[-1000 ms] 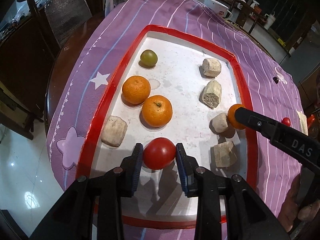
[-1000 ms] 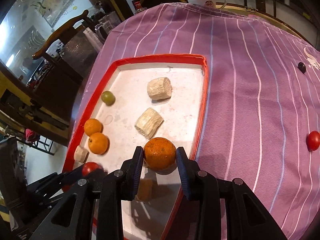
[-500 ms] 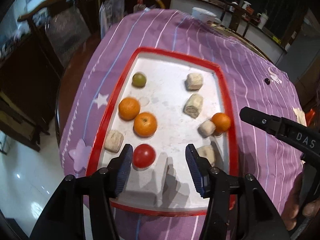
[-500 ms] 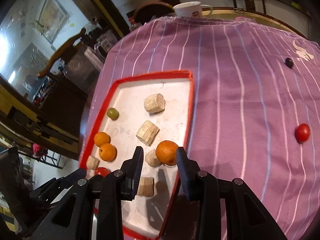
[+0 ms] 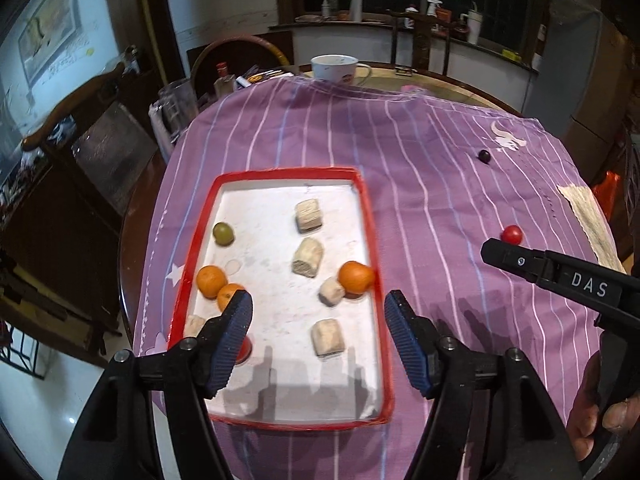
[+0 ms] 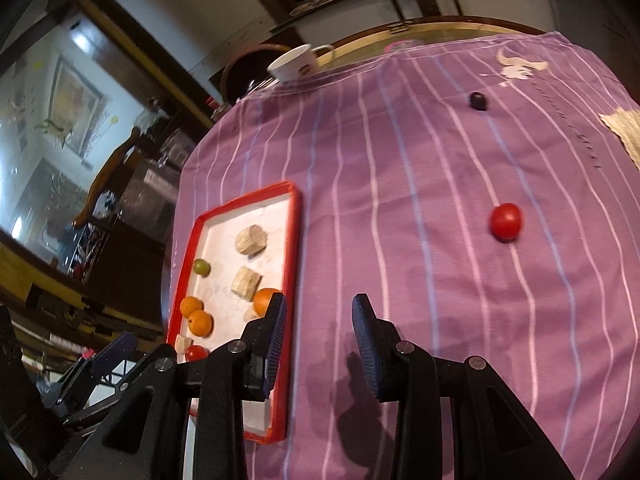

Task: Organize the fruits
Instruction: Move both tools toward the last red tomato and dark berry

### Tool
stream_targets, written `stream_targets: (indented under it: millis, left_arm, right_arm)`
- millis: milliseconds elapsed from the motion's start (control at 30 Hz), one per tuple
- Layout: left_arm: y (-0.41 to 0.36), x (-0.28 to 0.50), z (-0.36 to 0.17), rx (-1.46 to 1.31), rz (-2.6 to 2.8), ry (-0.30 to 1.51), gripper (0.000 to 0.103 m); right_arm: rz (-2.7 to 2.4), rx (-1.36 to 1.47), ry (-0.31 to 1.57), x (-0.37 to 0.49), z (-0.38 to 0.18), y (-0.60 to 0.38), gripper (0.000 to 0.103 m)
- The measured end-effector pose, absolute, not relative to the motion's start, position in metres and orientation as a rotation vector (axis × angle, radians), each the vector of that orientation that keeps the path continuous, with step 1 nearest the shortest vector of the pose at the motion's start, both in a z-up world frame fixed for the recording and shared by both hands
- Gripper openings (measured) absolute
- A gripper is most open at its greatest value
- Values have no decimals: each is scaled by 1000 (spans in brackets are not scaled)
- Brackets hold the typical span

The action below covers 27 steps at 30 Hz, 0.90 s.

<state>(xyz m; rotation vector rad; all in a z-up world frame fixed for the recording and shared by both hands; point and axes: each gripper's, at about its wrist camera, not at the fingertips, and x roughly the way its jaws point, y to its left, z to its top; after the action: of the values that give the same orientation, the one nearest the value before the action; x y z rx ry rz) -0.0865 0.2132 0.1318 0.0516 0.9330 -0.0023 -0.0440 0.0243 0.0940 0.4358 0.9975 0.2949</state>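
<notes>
Purple striped tablecloth (image 5: 420,200) under red-rimmed tray (image 5: 370,240), white cup (image 5: 334,67) behind.

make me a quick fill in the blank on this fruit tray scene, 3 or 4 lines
1. The tray has a rim colored ____.
2. The number of orange fruits lying in the tray is ____.
3. The small red tomato out on the purple cloth lies to the ____ of the tray in the right wrist view.
4. Both the left tool and the right tool have their jaws ____, gripping nothing.

Missing words: red; three; right; open
</notes>
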Motion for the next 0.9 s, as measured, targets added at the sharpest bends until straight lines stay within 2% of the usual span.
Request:
stream_targets:
  millis: [900]
  left_arm:
    - [192, -94, 125, 65, -15, 976, 68]
  right_arm:
    - [263, 454, 1021, -64, 90, 1, 39]
